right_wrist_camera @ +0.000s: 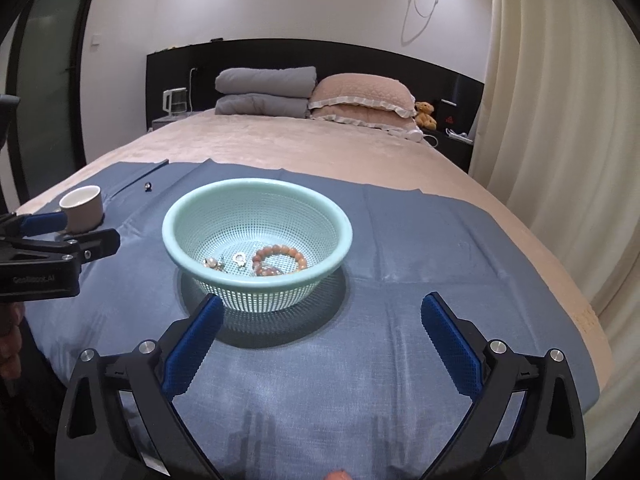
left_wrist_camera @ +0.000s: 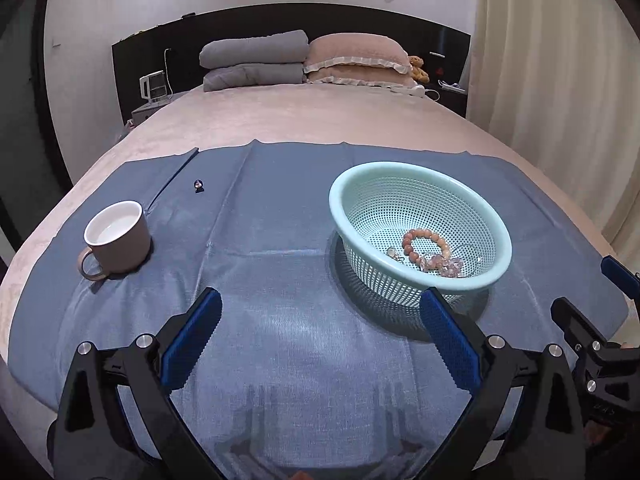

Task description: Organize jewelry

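A mint-green perforated basket [left_wrist_camera: 348, 200] [right_wrist_camera: 180, 220] stands on a blue cloth [left_wrist_camera: 280, 320] [right_wrist_camera: 420, 260] on the bed. In it lie an orange bead bracelet [left_wrist_camera: 426, 236] [right_wrist_camera: 280, 252], a pink crystal bracelet [left_wrist_camera: 442, 265] and small silver pieces [right_wrist_camera: 239, 258]. A small dark ring [left_wrist_camera: 197, 185] [right_wrist_camera: 147, 186] lies alone on the cloth at the far left. My left gripper [left_wrist_camera: 320, 304] is open and empty, left of the basket. My right gripper [right_wrist_camera: 322, 308] is open and empty, just in front of the basket.
A pinkish mug [left_wrist_camera: 116, 236] [right_wrist_camera: 82, 208] stands at the cloth's left side. Pillows [left_wrist_camera: 356, 58] and folded grey blankets [left_wrist_camera: 254, 60] lie at the headboard. A curtain [right_wrist_camera: 560, 140] hangs to the right. The left gripper's body shows in the right wrist view [right_wrist_camera: 44, 256].
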{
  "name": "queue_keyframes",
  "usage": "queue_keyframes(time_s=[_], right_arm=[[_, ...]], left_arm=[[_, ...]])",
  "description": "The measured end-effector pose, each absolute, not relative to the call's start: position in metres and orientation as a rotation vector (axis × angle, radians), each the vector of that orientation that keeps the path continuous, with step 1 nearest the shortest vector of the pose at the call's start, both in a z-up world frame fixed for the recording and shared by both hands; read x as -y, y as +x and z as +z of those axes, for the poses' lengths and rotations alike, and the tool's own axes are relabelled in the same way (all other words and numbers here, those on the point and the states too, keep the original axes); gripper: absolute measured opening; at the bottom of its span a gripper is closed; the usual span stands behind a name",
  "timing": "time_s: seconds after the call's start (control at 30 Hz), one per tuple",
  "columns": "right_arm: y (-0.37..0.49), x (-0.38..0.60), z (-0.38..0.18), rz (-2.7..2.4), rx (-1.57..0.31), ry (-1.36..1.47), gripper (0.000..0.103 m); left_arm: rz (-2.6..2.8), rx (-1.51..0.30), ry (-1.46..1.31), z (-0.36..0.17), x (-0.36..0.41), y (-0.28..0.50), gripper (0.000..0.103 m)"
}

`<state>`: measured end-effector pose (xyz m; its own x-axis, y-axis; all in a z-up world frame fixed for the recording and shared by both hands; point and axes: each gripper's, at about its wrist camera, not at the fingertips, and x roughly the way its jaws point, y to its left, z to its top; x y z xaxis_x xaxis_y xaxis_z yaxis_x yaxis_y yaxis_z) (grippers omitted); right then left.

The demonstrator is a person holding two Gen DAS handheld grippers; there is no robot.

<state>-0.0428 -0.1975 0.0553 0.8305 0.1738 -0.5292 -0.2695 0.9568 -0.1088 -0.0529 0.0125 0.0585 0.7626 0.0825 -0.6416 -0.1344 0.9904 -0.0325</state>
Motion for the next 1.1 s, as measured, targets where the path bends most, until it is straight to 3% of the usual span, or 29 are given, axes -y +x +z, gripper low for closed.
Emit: queue_keyframes(time_s=[0.5, 1.1], right_arm=[[-0.057, 0.192, 0.061, 0.323, -0.591, -0.189, 0.095], [-0.065, 0.200, 0.063, 0.262, -0.556, -0.216, 0.095]], left_arm=[[0.041, -0.580, -0.068, 0.097, -0.003, -0.105, 0.097], [-0.001, -0.602, -0.061, 0.092, 0.007, -0.105, 0.097]])
